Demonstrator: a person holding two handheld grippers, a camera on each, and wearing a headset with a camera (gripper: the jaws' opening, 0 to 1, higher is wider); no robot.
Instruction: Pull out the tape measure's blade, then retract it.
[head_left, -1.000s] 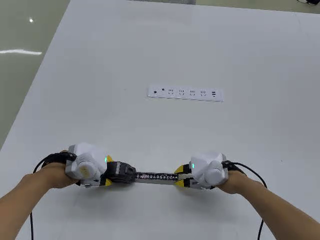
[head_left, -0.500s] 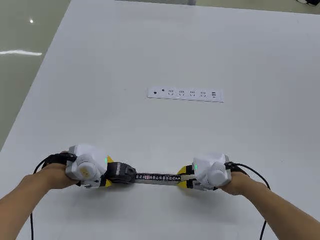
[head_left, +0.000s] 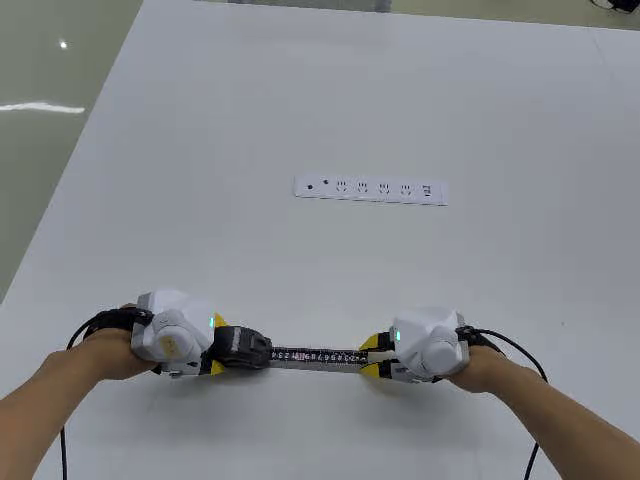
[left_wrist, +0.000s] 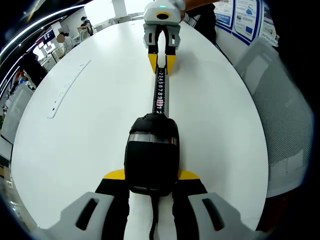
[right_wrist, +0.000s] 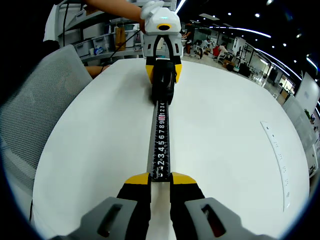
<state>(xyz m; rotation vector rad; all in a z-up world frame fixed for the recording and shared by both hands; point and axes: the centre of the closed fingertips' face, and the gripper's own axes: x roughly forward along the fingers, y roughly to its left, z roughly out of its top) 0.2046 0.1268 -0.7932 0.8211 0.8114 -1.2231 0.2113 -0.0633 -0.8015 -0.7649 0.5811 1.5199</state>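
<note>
While the left tool clamps the tape measure, the right tool pinches its blade

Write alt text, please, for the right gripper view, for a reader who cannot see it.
The jaws of the right gripper, at the bottom, are shut on the tip of the tape measure's blade, which runs straight across the white table to its black case. The left gripper clamps that case at the far end.
</note>
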